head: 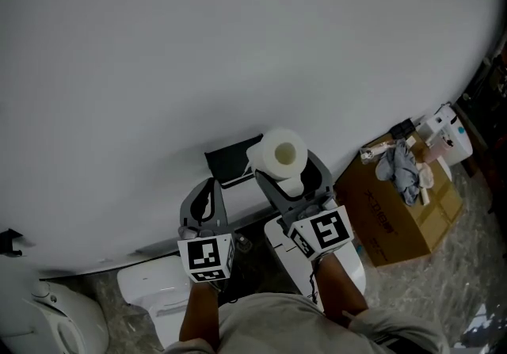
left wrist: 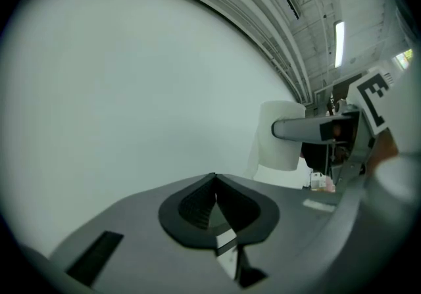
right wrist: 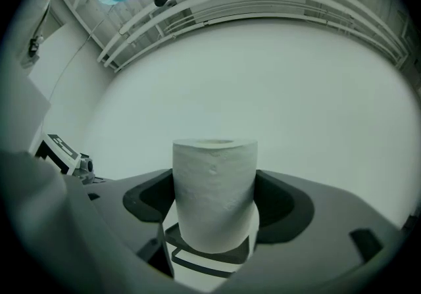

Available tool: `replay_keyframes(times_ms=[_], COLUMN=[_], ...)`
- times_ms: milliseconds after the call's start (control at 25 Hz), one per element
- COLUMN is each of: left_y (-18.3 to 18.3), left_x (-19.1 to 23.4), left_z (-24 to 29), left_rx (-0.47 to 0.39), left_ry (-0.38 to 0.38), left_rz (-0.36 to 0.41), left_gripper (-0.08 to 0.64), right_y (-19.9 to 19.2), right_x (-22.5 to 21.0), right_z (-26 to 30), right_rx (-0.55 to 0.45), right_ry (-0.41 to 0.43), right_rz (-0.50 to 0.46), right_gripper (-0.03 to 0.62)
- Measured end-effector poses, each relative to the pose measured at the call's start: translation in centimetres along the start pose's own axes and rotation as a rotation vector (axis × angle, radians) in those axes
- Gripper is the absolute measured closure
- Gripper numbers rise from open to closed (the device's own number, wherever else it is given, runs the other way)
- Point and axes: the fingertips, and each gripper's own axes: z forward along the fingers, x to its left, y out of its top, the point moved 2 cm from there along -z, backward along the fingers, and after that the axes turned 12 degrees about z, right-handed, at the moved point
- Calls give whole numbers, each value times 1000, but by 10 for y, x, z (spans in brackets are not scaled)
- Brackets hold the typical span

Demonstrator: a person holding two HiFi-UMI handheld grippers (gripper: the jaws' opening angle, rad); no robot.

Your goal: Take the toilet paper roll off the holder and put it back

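**Gripping a soft roll by its flanks**

Squeezing lightly suits the white toilet paper roll (right wrist: 214, 194): it looks light, soft and easily dented, best held by its curved sides at mid-height. The right tongs (head: 289, 178) clasp it there, core end up, just right of the black wall holder (head: 231, 158). The left tongs (left wrist: 214, 204) are pressed together and empty, raised near the white wall (head: 198, 43).

Brown cardboard box (head: 400, 222) on a mottled stone floor (head: 444, 289), crumpled grey cloth (head: 404, 169) lying on top of the box, white containers (head: 447, 135) just behind the box, white boxy fixture (head: 154, 285) well left of the box, plain white wall (head: 198, 43) behind the box.
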Motion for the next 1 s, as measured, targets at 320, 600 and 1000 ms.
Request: replay_keyframes(times_ms=[320,600,1000], left_y=[-11,-21,-36], left_x=[34,46,49], left_z=[1,12,40], left_rx=[14,15,31], left_ry=[51,53,-3], left_rz=[-8,-21,-29], left_gripper=[551,551,551], right_y=[-2,-16,-42], right_x=[16,10,-11], right_z=[36,58,81], right_rx=[0,22,76], right_ry=[48,43,-6], right_rz=[-8,-11,0], right_gripper=[245,245,245])
